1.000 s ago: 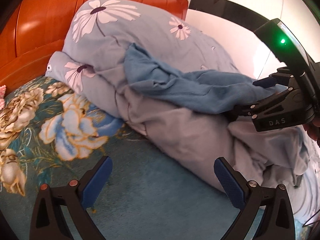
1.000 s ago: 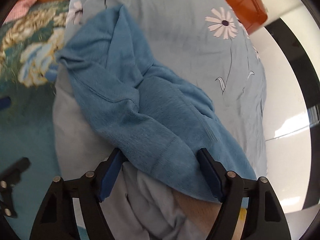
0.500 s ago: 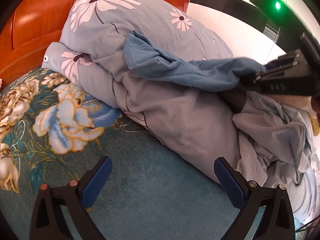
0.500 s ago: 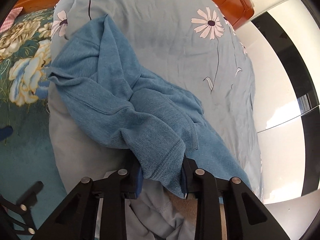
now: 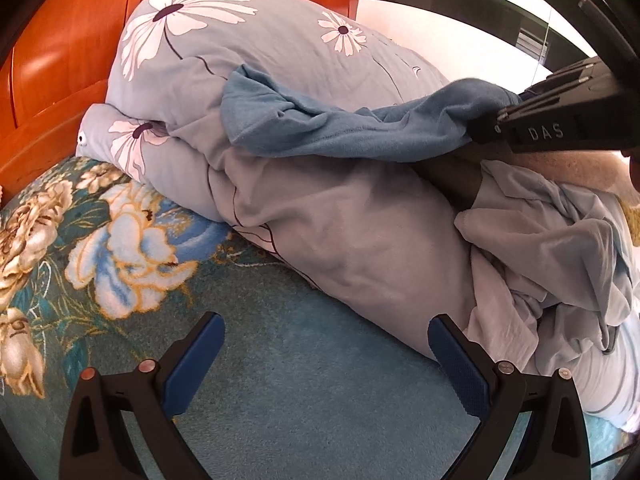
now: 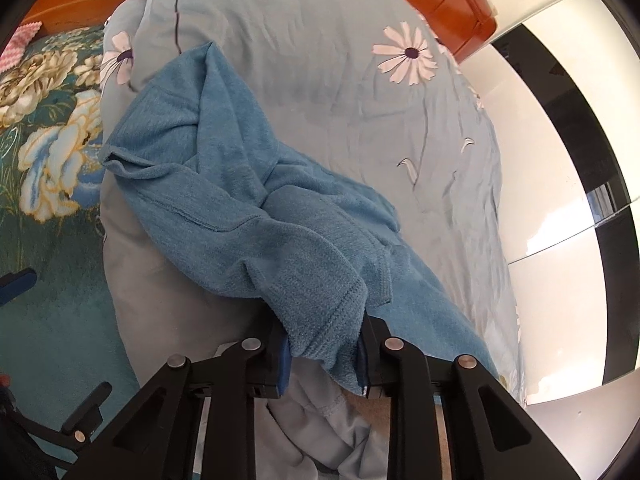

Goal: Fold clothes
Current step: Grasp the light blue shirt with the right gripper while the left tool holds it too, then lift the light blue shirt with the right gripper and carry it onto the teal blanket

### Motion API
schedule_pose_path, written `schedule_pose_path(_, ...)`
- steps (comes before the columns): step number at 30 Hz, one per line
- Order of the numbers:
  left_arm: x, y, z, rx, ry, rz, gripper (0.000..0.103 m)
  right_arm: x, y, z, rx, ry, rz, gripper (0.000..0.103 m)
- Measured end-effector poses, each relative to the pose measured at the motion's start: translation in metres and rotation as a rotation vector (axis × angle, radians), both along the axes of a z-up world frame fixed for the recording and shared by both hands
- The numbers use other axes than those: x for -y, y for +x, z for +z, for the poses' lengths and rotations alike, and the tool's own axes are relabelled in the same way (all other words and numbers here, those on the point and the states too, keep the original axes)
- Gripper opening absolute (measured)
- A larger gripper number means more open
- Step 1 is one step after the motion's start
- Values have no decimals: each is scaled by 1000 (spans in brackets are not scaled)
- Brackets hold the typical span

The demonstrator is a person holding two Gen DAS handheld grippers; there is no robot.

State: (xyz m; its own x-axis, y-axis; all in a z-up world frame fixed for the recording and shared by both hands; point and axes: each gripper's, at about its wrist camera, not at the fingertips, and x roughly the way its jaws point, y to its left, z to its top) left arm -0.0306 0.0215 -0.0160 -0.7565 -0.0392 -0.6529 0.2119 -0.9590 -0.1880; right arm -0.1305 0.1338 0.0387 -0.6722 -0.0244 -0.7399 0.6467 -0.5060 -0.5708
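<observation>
A blue knit garment point(image 6: 248, 208) lies crumpled over a grey-blue flowered duvet point(image 6: 340, 100). My right gripper point(image 6: 324, 344) has its jaws closing on the garment's ribbed hem, and both pads press the fabric bunched between them. In the left wrist view the same garment point(image 5: 340, 128) stretches from the duvet point(image 5: 280, 60) up to the right gripper point(image 5: 552, 128) at the right edge. My left gripper point(image 5: 326, 344) stands open over the teal blanket point(image 5: 300, 380), apart from the clothes, with nothing between its fingers.
A pale grey garment point(image 5: 560, 248) lies heaped at the duvet's right end, under the right gripper. An orange wooden headboard point(image 5: 60, 60) rises behind. The blanket's flower print point(image 5: 100, 240) spreads to the left. White and black wardrobe doors point(image 6: 560, 160) stand beyond the bed.
The right gripper's jaws closed from wide apart onto the blue garment's hem and drew it up and rightwards. The left gripper drifted a little nearer the duvet, still open.
</observation>
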Motion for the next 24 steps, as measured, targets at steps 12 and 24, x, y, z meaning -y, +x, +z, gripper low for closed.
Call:
schedule_pose_path(12,-8,1,11,-18,-11,-24,103,-39,-49,93,-180,-153,-140,19)
schedule_pose_path(24,-24,8,41,-76,46,-60,103,-120,-24,222,-456,-158,-320,15)
